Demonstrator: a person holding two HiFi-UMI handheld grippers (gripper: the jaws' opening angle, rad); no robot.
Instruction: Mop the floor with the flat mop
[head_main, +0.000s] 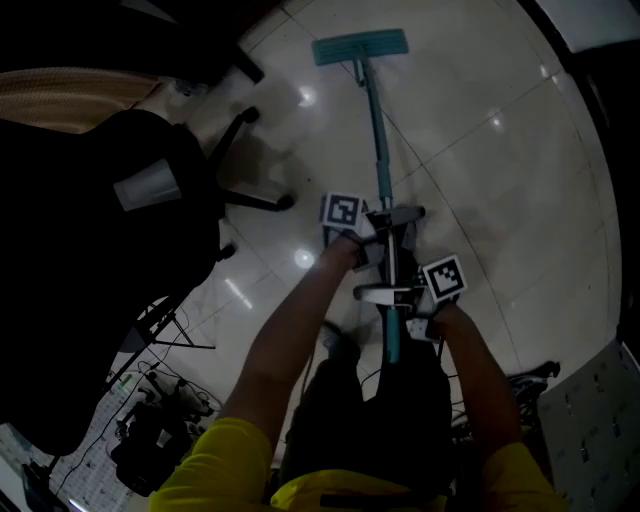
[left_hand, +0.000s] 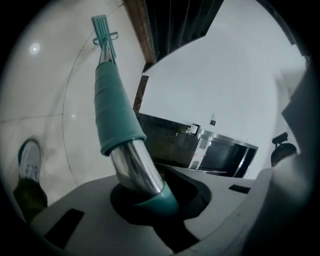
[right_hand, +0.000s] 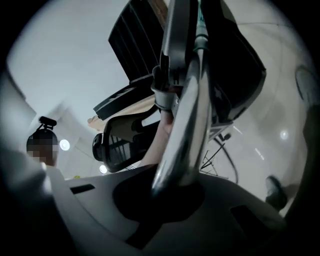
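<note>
Left jaws: left gripper (left_hand: 150, 202) clamped tight on the silver metal mop pole with a teal sleeve (left_hand: 136, 167), right where the chrome meets a teal collar.
Right jaws: right gripper (right_hand: 175, 197) likewise closed on bare chrome, higher up the same pole, nearer its top end.
Mop head: teal flat mop head (head_main: 360, 47) lying flat on the glossy pale tiled floor (head_main: 490, 150), well out in front at the far end of the pole.
Slip risk: bare chrome in the right jaws looks slick, so probably prone to sliding or twisting under a hard push, with the head then skating sideways instead of wiping.
Snag risk: black office chair (head_main: 110, 250) just left of the pole, star base (head_main: 255, 200) sticking out; a sloppy sideways sweep likely to knock a leg or wedge the head under it.
Trip risk: tangle of cables (head_main: 150, 400) low on the left, near the feet. Stepping back blind = bad idea, and shiny tile (wet or not, can't tell) not helping.
Arm pose: left forearm (head_main: 285, 340) and right forearm (head_main: 480, 370) reaching forward and down from yellow sleeves (head_main: 220, 460), close together, left a bit further along the pole than right.
Gripper pose: both held about level, crossing the pole, with the pole slanting away down to the floor.
</note>
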